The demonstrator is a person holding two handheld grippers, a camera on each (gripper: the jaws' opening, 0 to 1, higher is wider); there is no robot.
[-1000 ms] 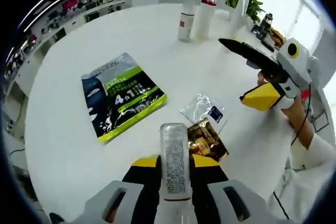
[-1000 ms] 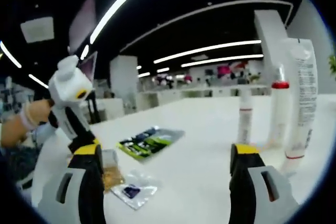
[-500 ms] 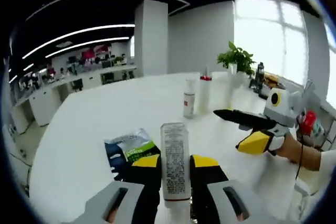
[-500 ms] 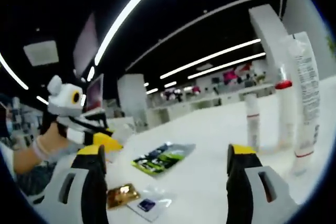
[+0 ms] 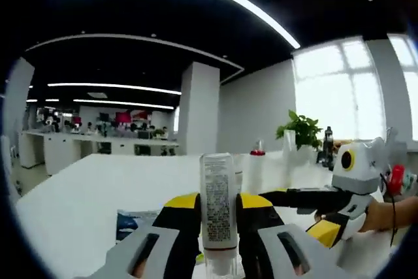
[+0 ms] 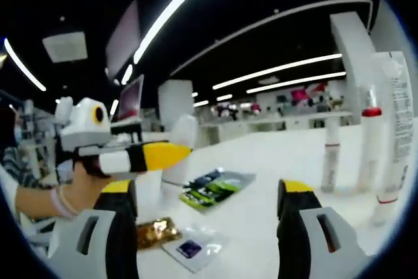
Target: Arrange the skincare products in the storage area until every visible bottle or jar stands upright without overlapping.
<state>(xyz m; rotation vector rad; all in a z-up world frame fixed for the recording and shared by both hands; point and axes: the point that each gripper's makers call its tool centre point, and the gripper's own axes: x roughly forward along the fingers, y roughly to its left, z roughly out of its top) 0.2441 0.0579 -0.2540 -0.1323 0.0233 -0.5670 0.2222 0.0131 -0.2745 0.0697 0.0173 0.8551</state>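
The left gripper (image 5: 219, 217) is clamped on a white tube (image 5: 218, 194), held upright between its jaws; the step in hand is carrying it to the standing group. The right gripper (image 6: 206, 227) is spread wide, holding nothing. Ahead of it lie a gold sachet (image 6: 157, 233) and a green pouch (image 6: 212, 187); three upright bottles (image 6: 366, 148) stand to its right. Next, the tube likely needs setting down beside them. Since a second ago, the left view has tilted up from the table (image 6: 261, 181).

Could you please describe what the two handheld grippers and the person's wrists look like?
Both grippers, left gripper and right gripper, have grey jaws with slotted sides and yellow-and-black tips. From outside, each shows a white body and black jaw bars. A pink band is worn on the left wrist; a thin black cable hangs near the right.
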